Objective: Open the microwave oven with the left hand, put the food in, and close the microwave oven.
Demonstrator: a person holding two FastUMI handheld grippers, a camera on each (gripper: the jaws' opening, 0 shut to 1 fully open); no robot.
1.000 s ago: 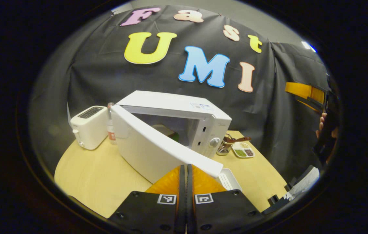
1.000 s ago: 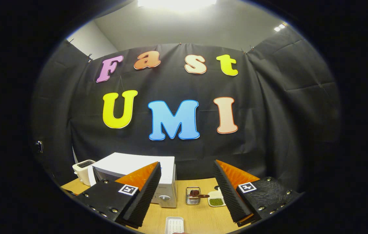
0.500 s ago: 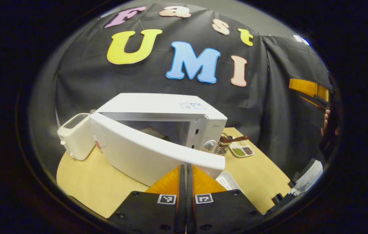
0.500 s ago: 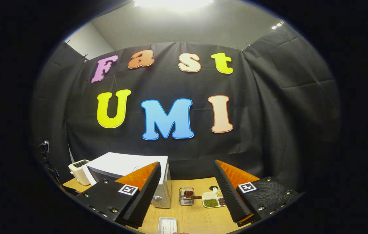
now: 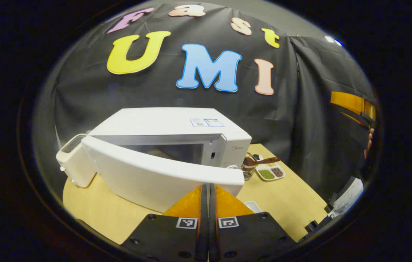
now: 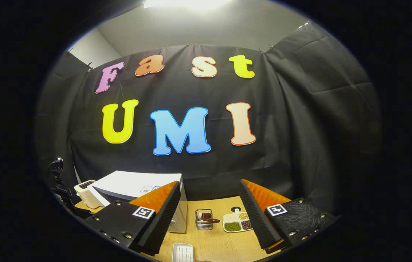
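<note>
The white microwave (image 5: 162, 122) stands on the wooden table (image 5: 96, 211) with its door (image 5: 147, 171) ajar, hinged at the left. A narrow wedge of the cavity shows behind the door; I cannot make out the food in it. My left gripper (image 5: 208, 186) is shut with nothing between its fingers, its tips against the door's free end. The right gripper (image 6: 209, 182) is open and holds nothing, raised well above the table, with the microwave (image 6: 133, 182) to its lower left. In the left gripper view the right gripper (image 5: 351, 103) and the hand holding it sit at the far right.
A white toaster (image 5: 73, 160) stands left of the microwave. Right of it are a small wire rack (image 5: 249, 169) and a divided dish of beans (image 5: 271, 171). A white tray (image 6: 183, 251) lies on the table near the front edge.
The microwave door has swung further toward shut, with the shut left gripper following its free end. The right gripper stayed open and drifted a little, the table objects sliding left in its view.
</note>
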